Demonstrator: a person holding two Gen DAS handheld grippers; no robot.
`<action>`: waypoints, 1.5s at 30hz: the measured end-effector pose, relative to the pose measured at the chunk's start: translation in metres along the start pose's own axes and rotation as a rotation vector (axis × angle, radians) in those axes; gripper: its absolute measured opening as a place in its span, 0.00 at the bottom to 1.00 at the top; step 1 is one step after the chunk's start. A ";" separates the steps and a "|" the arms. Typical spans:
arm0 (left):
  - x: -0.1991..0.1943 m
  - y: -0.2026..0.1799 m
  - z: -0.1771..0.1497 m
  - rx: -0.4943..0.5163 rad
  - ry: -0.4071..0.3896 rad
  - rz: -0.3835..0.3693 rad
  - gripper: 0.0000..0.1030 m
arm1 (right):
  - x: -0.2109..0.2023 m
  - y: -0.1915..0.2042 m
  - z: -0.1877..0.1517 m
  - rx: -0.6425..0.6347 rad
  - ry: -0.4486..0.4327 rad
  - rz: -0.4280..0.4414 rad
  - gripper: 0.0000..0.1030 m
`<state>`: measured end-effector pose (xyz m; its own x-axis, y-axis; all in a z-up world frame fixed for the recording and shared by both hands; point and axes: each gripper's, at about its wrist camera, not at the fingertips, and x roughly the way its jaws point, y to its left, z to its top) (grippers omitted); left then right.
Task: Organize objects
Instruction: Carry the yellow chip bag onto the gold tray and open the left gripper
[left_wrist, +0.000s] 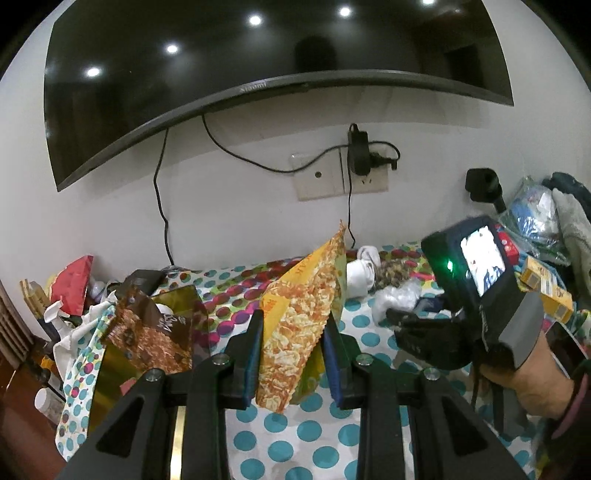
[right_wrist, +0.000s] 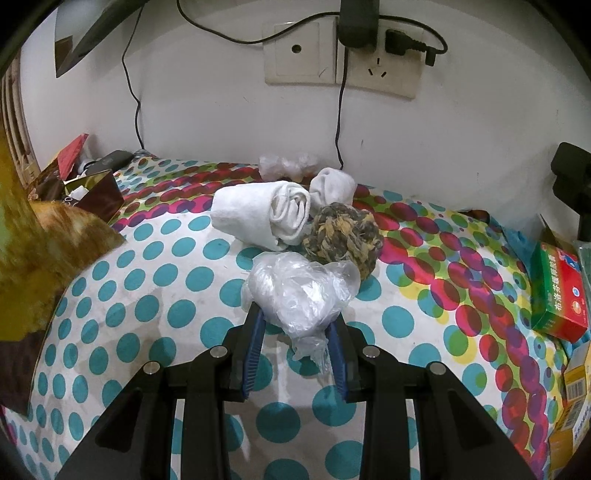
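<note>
Snack bag (left_wrist: 295, 317) pinched in left gripper (left_wrist: 291, 332); plastic bag (right_wrist: 299, 291) pinched in right gripper (right_wrist: 295, 325); socks (right_wrist: 266, 212), boxes (right_wrist: 557, 291) still loose; lots left.

This is a room in a home, maybe a bedroom or a living room. A big black TV (left_wrist: 258, 74) hangs on the white wall (left_wrist: 240, 206). Under it are wall sockets (right_wrist: 376, 70) with plugs and black cords (right_wrist: 338, 122) hanging down. A cloth with bright dots (right_wrist: 184, 295) covers the table. Everyday things lie on it: rolled white socks (right_wrist: 273, 214), snack bags (left_wrist: 299, 317), a green medicine box (right_wrist: 559, 291) and a spray bottle (left_wrist: 59, 321). Clothes (left_wrist: 572, 221) are piled at the side.
</note>
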<state>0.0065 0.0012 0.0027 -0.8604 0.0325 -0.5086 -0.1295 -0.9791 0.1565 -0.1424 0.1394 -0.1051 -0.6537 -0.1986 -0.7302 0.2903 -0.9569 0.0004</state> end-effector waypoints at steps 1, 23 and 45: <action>-0.002 0.002 0.003 -0.005 0.000 0.000 0.29 | 0.000 0.000 0.000 0.000 0.001 0.000 0.29; -0.063 0.152 0.020 -0.178 0.035 0.177 0.29 | 0.003 0.000 0.000 0.007 0.026 -0.005 0.29; 0.003 0.180 -0.035 -0.368 0.234 0.045 0.29 | 0.007 -0.004 0.001 0.018 0.040 -0.006 0.30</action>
<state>-0.0021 -0.1817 -0.0006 -0.7206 -0.0166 -0.6931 0.1264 -0.9861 -0.1077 -0.1490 0.1417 -0.1090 -0.6271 -0.1848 -0.7567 0.2735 -0.9618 0.0083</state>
